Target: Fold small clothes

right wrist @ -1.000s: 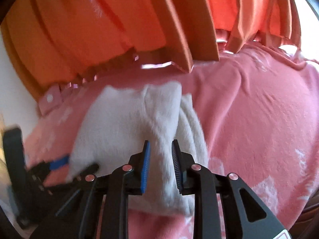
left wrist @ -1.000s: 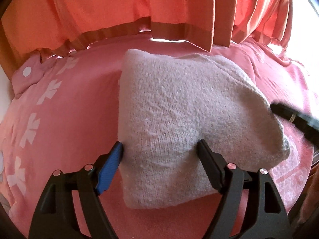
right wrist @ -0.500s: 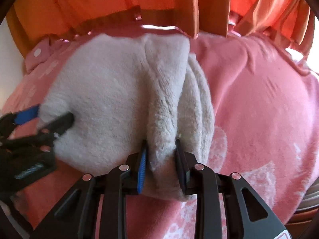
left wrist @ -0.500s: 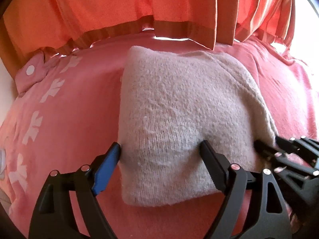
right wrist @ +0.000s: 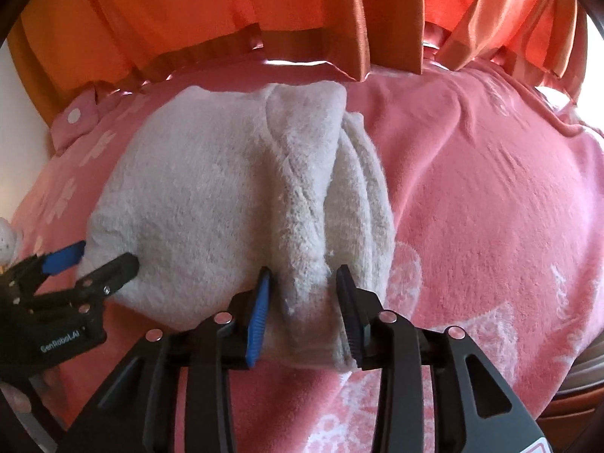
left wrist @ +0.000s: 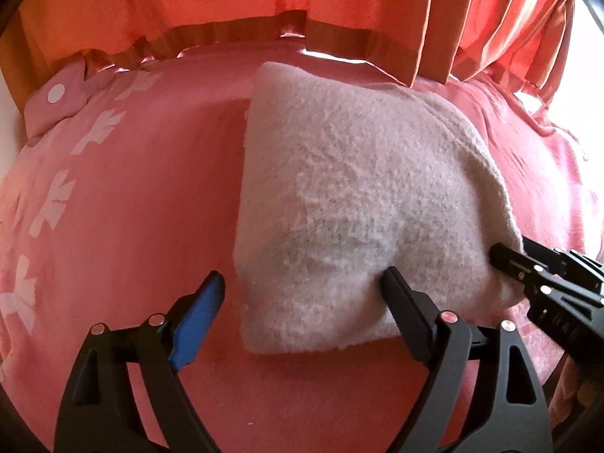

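Note:
A white fleecy garment point(left wrist: 358, 188) lies folded into a thick pad on the pink blanket point(left wrist: 132, 226). My left gripper point(left wrist: 302, 277) straddles its near left corner and its jaws are opening. The blue finger point(left wrist: 200, 313) stands clear of the cloth edge, while the black finger point(left wrist: 404, 309) rests on the top. In the right wrist view the garment point(right wrist: 196, 196) has a raised fold along its right side. My right gripper point(right wrist: 304, 271) is around the near end of that fold, its jaws opening and the cloth loose between them. Each gripper shows in the other view: right point(left wrist: 509, 253), left point(right wrist: 107, 255).
Orange curtains point(left wrist: 264, 0) hang down to the blanket's far edge. A pink polka-dot cloth point(left wrist: 56, 94) lies at the far left. The blanket point(right wrist: 490, 207) carries pale printed patterns, and a wooden edge point(right wrist: 577, 377) shows at the lower right.
The right gripper came down onto the garment's right fold, pinched it, and its jaws have now widened. The left jaws spread a little, and the blue finger left the cloth edge.

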Tool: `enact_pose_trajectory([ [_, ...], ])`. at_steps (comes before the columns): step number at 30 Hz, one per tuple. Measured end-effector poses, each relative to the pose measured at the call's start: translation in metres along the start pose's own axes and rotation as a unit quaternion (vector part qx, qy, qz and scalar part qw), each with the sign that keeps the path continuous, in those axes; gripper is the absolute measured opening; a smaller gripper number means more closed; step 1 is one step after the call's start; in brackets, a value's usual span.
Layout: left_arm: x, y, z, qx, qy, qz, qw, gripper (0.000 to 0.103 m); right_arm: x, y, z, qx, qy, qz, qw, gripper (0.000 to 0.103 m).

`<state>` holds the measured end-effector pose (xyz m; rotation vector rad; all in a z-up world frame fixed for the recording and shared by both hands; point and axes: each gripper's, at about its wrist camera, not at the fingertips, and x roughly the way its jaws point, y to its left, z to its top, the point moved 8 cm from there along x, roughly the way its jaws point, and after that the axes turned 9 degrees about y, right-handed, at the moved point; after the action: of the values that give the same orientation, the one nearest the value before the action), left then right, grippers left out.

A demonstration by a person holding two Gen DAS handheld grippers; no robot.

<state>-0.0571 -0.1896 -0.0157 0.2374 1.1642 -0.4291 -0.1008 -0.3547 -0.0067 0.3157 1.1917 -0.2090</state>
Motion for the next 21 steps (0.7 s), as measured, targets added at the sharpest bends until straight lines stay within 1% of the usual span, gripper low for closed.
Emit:
enact_pose_trajectory([
  [6, 0.003, 0.003, -0.003, -0.006, 0.003, 0.000, 1.0000, 0.084, -0.003, 0.003, -0.003, 0.000, 0.003, -0.002, 1.000, 0.038],
  [8, 0.002, 0.003, -0.003, -0.004, 0.002, 0.002, 1.0000, 0.084, -0.005, 0.002, -0.002, 0.008, -0.002, 0.001, 1.000, 0.043],
  [9, 0.002, 0.003, -0.003, -0.003, 0.002, 0.002, 1.0000, 0.084, -0.005, 0.001, -0.002, 0.011, -0.003, 0.002, 1.000, 0.049],
  [10, 0.002, 0.003, -0.003, -0.004, 0.003, 0.001, 1.0000, 0.084, -0.003, -0.001, -0.001, 0.014, 0.000, 0.003, 1.000, 0.051],
  [13, 0.003, 0.003, -0.003, -0.006, 0.003, 0.002, 1.0000, 0.086, 0.006, -0.002, -0.001, 0.010, 0.010, 0.001, 1.000, 0.052],
  [14, 0.003, 0.003, -0.003, -0.007, 0.004, 0.003, 1.0000, 0.086, 0.009, -0.002, -0.001, 0.005, 0.011, 0.002, 1.000, 0.050],
  [15, 0.003, 0.003, -0.004, -0.007, 0.004, 0.002, 1.0000, 0.086, 0.008, 0.000, 0.000, 0.004, 0.009, 0.018, 1.000, 0.023],
  [16, 0.002, 0.003, -0.003, -0.007, 0.004, 0.000, 1.0000, 0.086, 0.005, 0.002, 0.000, 0.008, 0.010, 0.039, 0.999, 0.012],
  [19, -0.005, 0.004, -0.001, -0.003, -0.006, 0.000, 1.0000, 0.086, -0.029, 0.000, 0.009, 0.021, -0.048, 0.057, 0.997, 0.011],
  [20, -0.007, 0.004, 0.000, -0.001, -0.011, 0.002, 0.9999, 0.086, -0.038, -0.004, 0.010, 0.031, -0.061, 0.073, 0.995, 0.011],
  [21, -0.007, 0.005, 0.001, 0.000, -0.012, 0.004, 0.9999, 0.088, -0.038, -0.006, 0.010, 0.036, -0.060, 0.081, 0.994, 0.011],
])
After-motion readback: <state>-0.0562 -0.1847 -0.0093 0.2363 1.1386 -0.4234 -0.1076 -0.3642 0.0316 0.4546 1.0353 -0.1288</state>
